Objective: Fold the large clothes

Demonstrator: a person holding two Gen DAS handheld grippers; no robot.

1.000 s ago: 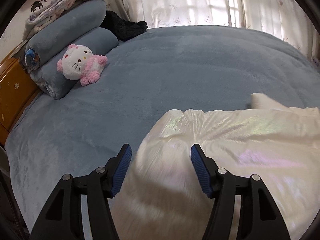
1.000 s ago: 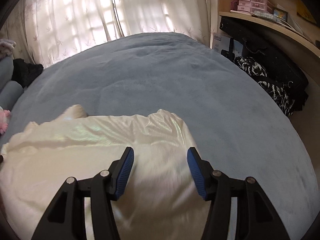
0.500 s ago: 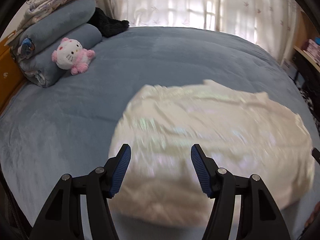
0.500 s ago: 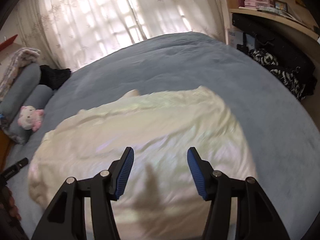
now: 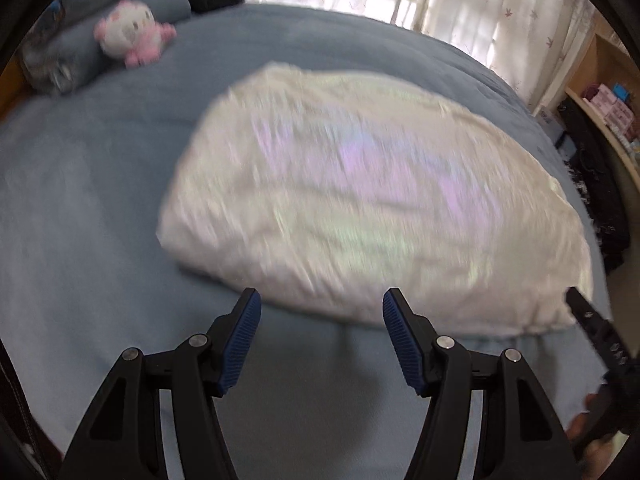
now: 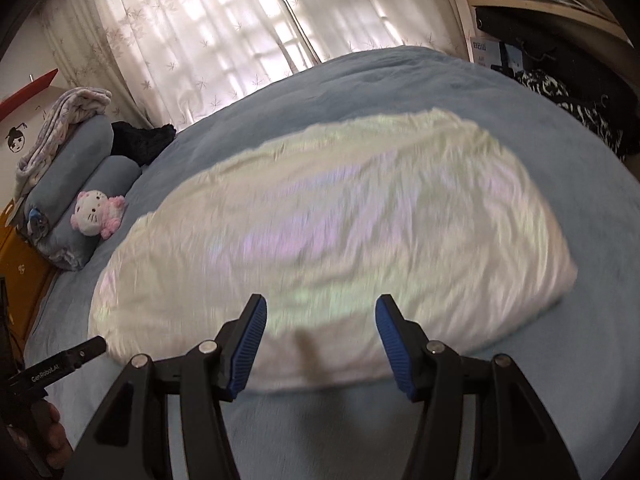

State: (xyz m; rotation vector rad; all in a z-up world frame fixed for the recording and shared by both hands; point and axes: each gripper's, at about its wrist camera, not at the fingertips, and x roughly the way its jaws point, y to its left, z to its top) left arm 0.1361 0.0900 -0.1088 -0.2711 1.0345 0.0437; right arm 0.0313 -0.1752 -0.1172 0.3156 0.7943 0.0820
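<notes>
I judge one fold is laid. My left gripper (image 5: 322, 306) and right gripper (image 6: 318, 312) both stand half open and empty, just short of the pale garment (image 5: 360, 200), which lies at twelve o'clock on the blue bed (image 5: 100, 160). Next I'd take its near edge, blurred, perhaps doubled. Bare bedding lies all around.

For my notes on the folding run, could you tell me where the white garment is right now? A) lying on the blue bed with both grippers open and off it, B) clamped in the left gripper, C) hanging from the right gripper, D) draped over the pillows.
A: the white garment lies flat on the blue bed, and the left gripper and right gripper are open with nothing between their jaws.
</notes>
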